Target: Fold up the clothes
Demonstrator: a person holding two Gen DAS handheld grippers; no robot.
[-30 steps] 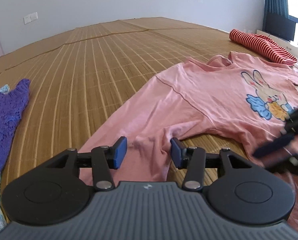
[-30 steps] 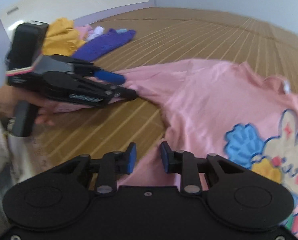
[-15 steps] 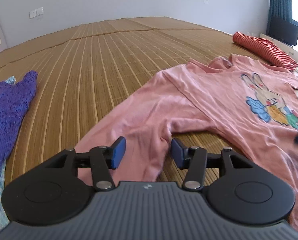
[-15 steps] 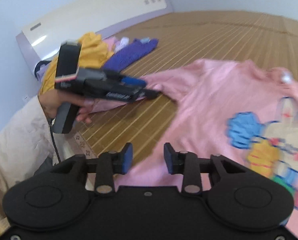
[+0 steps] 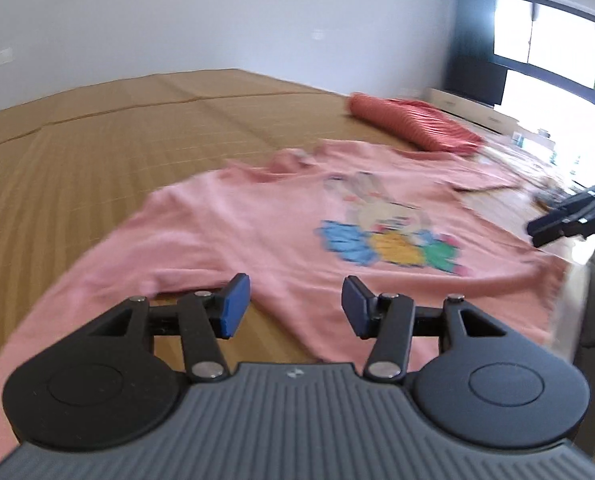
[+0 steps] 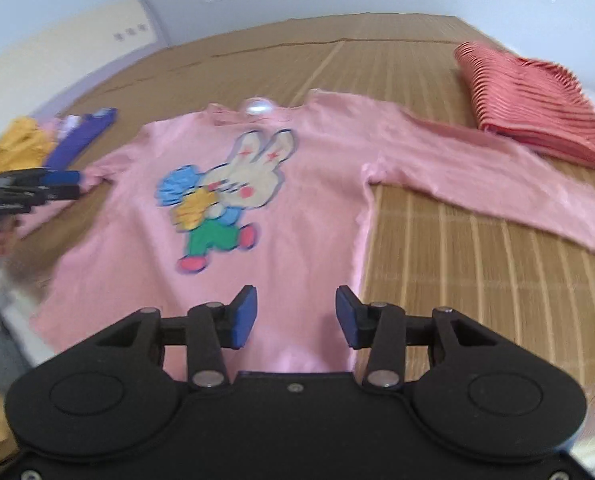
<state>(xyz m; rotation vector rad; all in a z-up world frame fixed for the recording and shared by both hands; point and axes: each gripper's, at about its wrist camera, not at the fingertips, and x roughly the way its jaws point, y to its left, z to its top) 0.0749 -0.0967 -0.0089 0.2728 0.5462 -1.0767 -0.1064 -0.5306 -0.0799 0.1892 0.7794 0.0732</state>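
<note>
Under everything you have the bamboo mat (image 6: 437, 248), running back to the pale wall. Spread face up across it lies the pink shirt (image 6: 309, 184), your task piece, with its rabbit print (image 6: 233, 192) in the middle of the chest and the collar pointing away from you. One long sleeve reaches out to your right over the mat, ending just in front of the folded red striped garment (image 6: 537, 116), which sits beside that sleeve and may touch it; blur hides the edge. On your left, well back, a purple knit (image 6: 81, 138) and a yellow garment (image 6: 17, 148) are heaped near the mat's edge.

Your left gripper (image 5: 295, 306) hangs released above the shirt's left side near the armpit, blue pads wide apart, nothing between them. Your right gripper (image 6: 295, 316) is likewise released, its pads spread over the shirt's lower hem without clasping cloth. Each gripper shows at the edge of the other's view, clear of the shirt's middle.
</note>
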